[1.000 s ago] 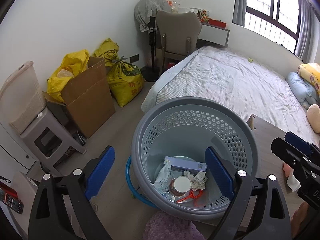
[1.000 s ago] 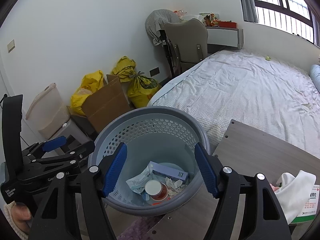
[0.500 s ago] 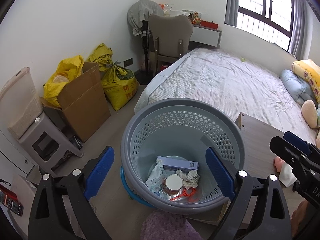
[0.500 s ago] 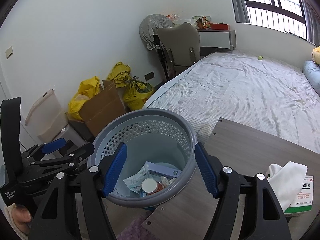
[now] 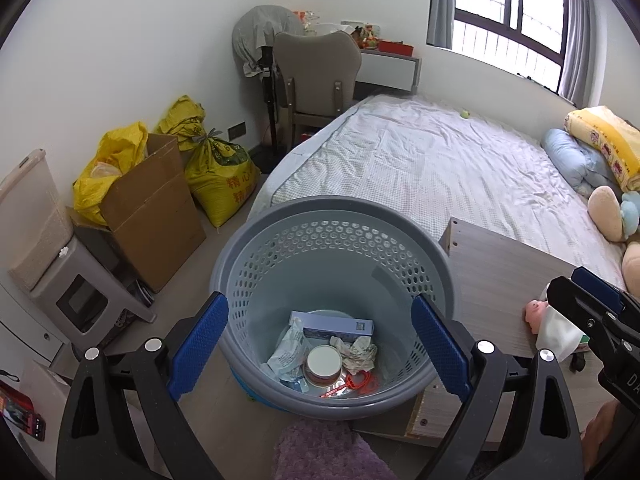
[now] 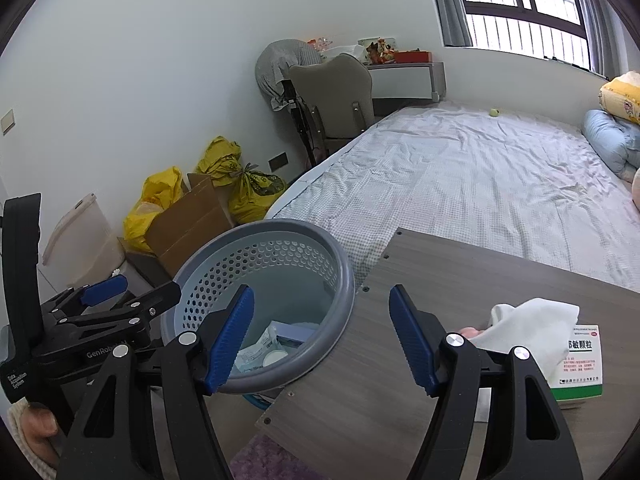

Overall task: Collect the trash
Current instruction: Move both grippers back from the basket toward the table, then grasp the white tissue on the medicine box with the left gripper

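Both grippers, left (image 5: 320,344) and right (image 6: 322,336), stand released and empty above the bin (image 5: 256,248), which already holds trash (image 5: 326,356). A tissue (image 6: 528,324) and box (image 6: 580,364) lie at the table's (image 6: 460,276) right edge.

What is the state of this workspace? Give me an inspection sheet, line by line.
Surface: wooden table beside the bed, mostly bare.
Job's things: grey basket on the floor against the table edge, holding a blue box, crumpled paper, a round lid and a wrapper; white tissue and a medicine box lie on the table.
Clutter: pink toy on the table.
Grippers: left gripper and right gripper, jaws open, empty.
Cables: nothing seen.
Surroundings: yellow bags, carton, chair, window.
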{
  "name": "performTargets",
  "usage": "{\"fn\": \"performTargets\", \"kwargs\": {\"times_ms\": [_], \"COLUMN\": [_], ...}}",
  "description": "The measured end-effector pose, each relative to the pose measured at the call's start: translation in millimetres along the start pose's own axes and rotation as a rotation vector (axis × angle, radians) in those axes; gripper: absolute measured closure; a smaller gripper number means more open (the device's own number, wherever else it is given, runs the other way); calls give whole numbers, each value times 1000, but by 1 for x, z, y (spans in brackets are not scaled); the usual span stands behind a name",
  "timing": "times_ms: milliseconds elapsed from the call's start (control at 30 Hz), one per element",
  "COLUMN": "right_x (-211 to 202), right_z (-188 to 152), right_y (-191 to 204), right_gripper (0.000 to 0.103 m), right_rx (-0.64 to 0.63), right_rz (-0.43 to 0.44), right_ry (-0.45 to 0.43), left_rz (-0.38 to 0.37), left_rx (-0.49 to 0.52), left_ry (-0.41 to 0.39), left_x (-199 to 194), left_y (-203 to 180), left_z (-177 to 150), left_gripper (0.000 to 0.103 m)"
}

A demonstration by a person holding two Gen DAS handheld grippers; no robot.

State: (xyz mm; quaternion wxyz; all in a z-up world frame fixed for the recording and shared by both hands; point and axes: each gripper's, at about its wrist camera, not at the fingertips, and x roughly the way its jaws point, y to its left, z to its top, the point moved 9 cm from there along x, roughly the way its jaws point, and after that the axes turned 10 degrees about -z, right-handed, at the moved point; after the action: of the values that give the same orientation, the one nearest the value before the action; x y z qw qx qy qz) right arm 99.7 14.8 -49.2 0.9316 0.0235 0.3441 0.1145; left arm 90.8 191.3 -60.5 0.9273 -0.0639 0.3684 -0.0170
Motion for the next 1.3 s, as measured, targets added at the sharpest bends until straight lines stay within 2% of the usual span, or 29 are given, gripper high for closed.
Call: {"fn": "performTargets", "kwargs": {"times_ms": [500, 900, 1300], "right_x": [-24, -46, -65], "right_z": [-33, -74, -95], "right_y": [-71, -141, -201], "right_gripper": [36, 36, 36], "right_rx": [79, 158, 251], "right_rz": [-113, -272, -360], "right_ry": [21, 57, 79], "left_rz": [-70, -135, -241], "left_rx": [50, 109, 242], "left_ry": [44, 74, 121], "left_x": [13, 24, 47], "left_y": [-43, -83, -161], "left_z": [-15, -24, -32], "left_gripper": [12, 12, 12]}}
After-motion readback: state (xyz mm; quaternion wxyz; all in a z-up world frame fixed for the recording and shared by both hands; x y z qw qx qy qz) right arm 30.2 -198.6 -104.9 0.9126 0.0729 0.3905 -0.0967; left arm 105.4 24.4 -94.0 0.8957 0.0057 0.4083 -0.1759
